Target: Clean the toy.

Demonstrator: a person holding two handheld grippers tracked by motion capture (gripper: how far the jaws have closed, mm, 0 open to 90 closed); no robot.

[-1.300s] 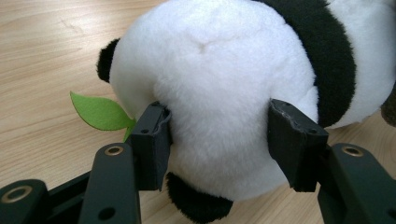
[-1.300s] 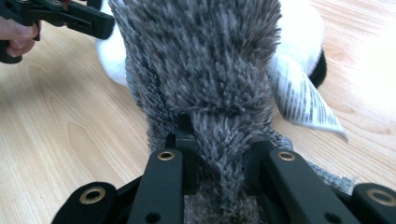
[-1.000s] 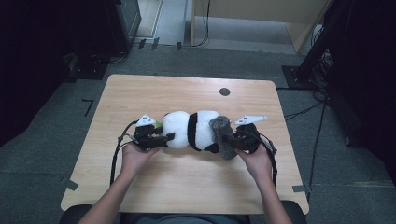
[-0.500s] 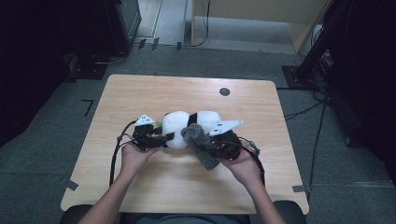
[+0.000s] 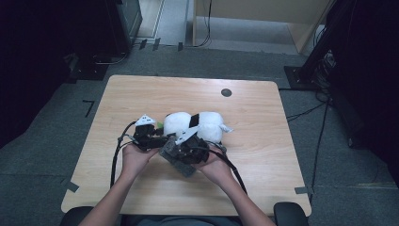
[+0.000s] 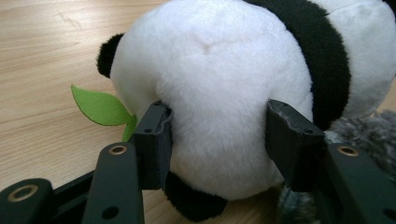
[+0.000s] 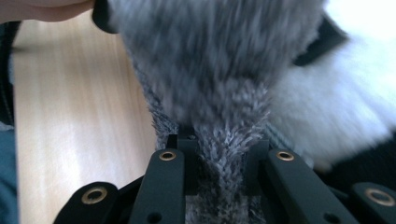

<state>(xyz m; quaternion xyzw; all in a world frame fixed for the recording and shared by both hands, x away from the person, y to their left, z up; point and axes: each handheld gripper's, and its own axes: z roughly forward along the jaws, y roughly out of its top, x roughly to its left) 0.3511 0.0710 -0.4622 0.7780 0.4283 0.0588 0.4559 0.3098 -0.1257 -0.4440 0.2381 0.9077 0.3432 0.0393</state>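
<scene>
My left gripper point(image 6: 219, 144) has its fingers point(image 6: 154, 140) pinching the round white head of a black-and-white plush panda point(image 6: 224, 84), one pad pressed into the fur on each side. The panda lies on its side on the pale wooden tabletop point(image 6: 42, 70), with a black ear showing at the upper left of its head and a green felt leaf point(image 6: 100, 108) sticking out just beside my left finger. A broad black band runs across its body further along. In the high view the panda point(image 5: 207, 125) rests near the middle of the tabletop point(image 5: 141, 94), a little toward my side, and my left gripper point(image 5: 157, 139) meets it from its left end.

My right gripper point(image 7: 219, 172) has its fingers point(image 7: 187, 158) closed tight on a fold of a grey shaggy knitted cloth point(image 7: 219, 93), which bunches between the pads and spreads wide above them. The picture is blurred there, so the far edge of the cloth is hard to make out. The white fur of the panda point(image 7: 336, 107) shows right behind the cloth on the right. In the high view my right gripper point(image 5: 186, 148) holds the grey cloth point(image 5: 176, 160) just in front of the panda, close beside my left gripper, and the cloth hangs down to the tabletop. A small dark round disc point(image 5: 226, 92) sits in the tabletop well beyond the panda.
</scene>
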